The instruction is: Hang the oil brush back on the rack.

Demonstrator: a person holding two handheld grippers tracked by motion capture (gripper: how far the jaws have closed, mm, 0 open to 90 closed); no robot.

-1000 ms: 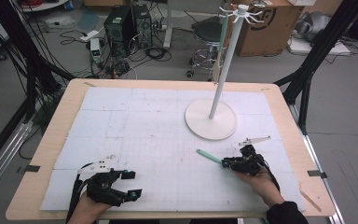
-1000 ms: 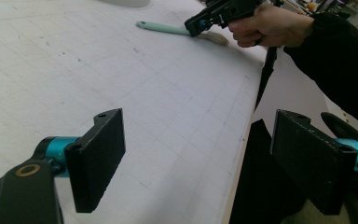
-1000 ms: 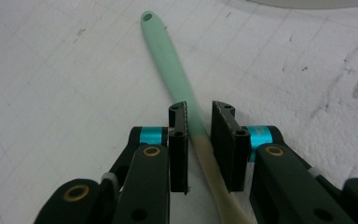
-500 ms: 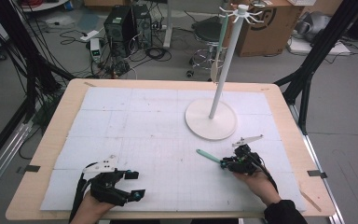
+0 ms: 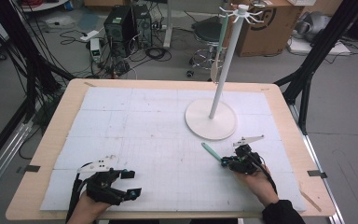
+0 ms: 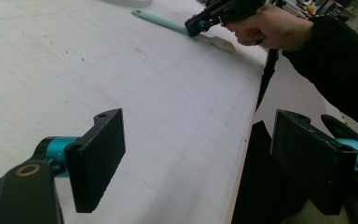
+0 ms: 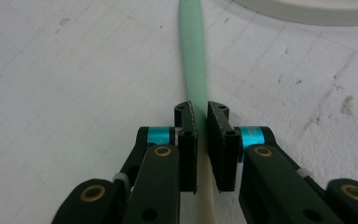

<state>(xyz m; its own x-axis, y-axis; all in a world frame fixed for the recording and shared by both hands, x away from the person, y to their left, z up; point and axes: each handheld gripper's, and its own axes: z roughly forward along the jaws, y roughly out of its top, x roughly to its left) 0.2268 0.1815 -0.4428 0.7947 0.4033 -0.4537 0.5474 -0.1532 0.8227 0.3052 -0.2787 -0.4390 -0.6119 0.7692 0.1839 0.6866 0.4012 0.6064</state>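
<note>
Spatula point(image 7: 193, 60): your right claw point(image 7: 200, 122) pinches its neck, jaws just closing
Left claw point(image 6: 191, 163): spread
Risk: thin grip, handle may swivel

- Floor point(image 5: 135, 65): grey, strewn with cables point(image 5: 116, 56) at far left.
- Computer tower point(image 5: 120, 25): black, far left on the floor.
- Stool point(image 5: 209, 35): far centre.
- Cardboard box point(image 5: 272, 25): far right.
- Black frame struts point(image 5: 28, 60): left and right of the table point(image 5: 70, 100).
</note>
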